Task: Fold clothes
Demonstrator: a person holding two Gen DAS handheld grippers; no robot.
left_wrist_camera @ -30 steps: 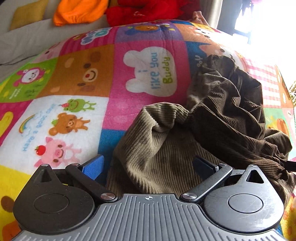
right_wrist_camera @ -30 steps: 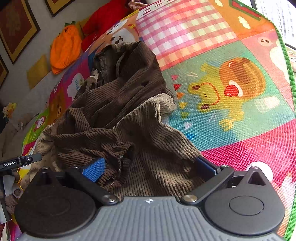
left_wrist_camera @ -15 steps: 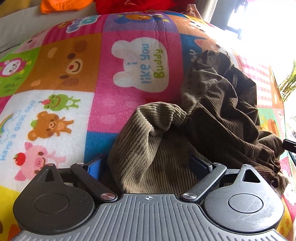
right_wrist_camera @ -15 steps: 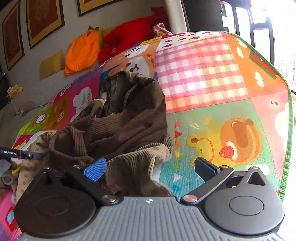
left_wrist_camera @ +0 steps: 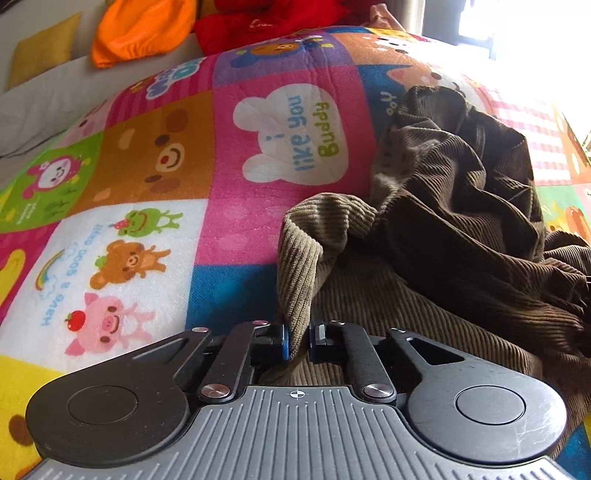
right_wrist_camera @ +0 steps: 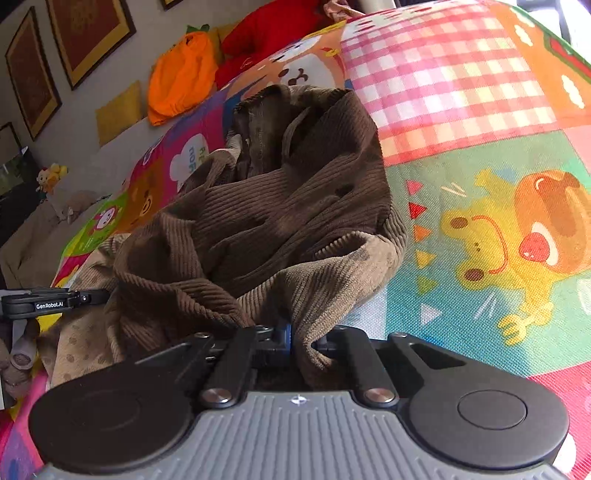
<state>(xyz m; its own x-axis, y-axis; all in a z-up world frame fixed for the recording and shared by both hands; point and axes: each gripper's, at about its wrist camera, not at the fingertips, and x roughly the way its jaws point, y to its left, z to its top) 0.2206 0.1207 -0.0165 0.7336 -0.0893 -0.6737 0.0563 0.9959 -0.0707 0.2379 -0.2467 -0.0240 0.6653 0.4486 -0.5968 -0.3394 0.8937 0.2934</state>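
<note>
My left gripper [left_wrist_camera: 297, 338] pinches a raised fold of the brown corduroy garment [left_wrist_camera: 436, 236], which lies crumpled on the cartoon play mat [left_wrist_camera: 155, 177]. The left wrist view alone shows the mat's "I like you Buddy" panel [left_wrist_camera: 295, 136] beside the cloth. My right gripper [right_wrist_camera: 303, 341] is likewise closed on a lighter edge of the garment [right_wrist_camera: 280, 206]. Only the right wrist view shows my other gripper's side [right_wrist_camera: 48, 301], the frog panel [right_wrist_camera: 498, 240], framed pictures [right_wrist_camera: 85, 33], and a small plush toy [right_wrist_camera: 50, 175]. An orange cushion [left_wrist_camera: 144, 31] appears in both.
</note>
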